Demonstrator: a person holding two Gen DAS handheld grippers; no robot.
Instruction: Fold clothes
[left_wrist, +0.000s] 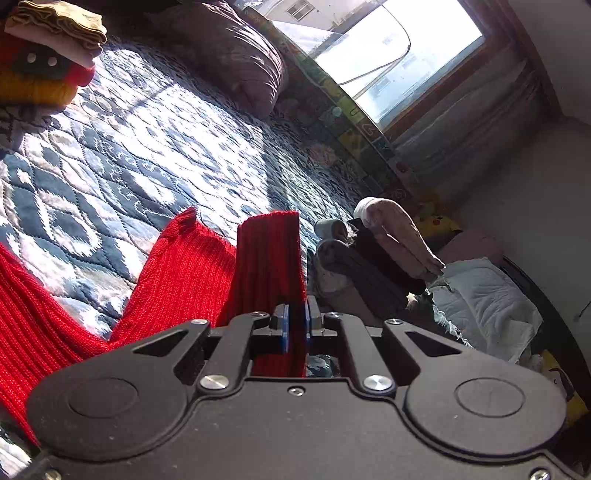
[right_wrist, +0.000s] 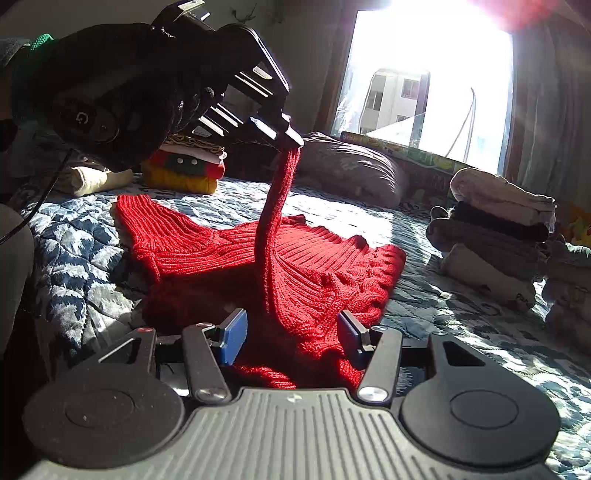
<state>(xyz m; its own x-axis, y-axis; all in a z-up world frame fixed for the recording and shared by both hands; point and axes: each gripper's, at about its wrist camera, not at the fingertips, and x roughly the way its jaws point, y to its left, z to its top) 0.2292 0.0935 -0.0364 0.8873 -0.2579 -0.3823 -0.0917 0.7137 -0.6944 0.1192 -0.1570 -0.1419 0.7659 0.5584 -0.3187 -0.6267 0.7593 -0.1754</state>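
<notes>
Left tool (left_wrist: 295, 321) of mine is clamped on a sleeve (left_wrist: 269, 266) of the red knit sweater (right_wrist: 295, 258), its blue pads pinching the ribbed cuff end between them. From the right wrist view I see that left tool (right_wrist: 291, 142) raised above the bed (right_wrist: 74, 236), with the sleeve hanging from it as a taut, nearly upright strip running down to the sweater's body. My right tool (right_wrist: 291, 338) sits low over the near edge of the sweater, its pads spread wide apart with knit lying between them but not gripped. The sweater lies spread on the blue patterned quilt, its long axis running roughly left to right across my right view, the other sleeve (right_wrist: 147, 218) stretched flat toward the far left. A stack of folded clothes (right_wrist: 495, 229) stands to the right, and another folded pile (right_wrist: 184, 166) sits at the far left near a pillow (right_wrist: 351, 170).
</notes>
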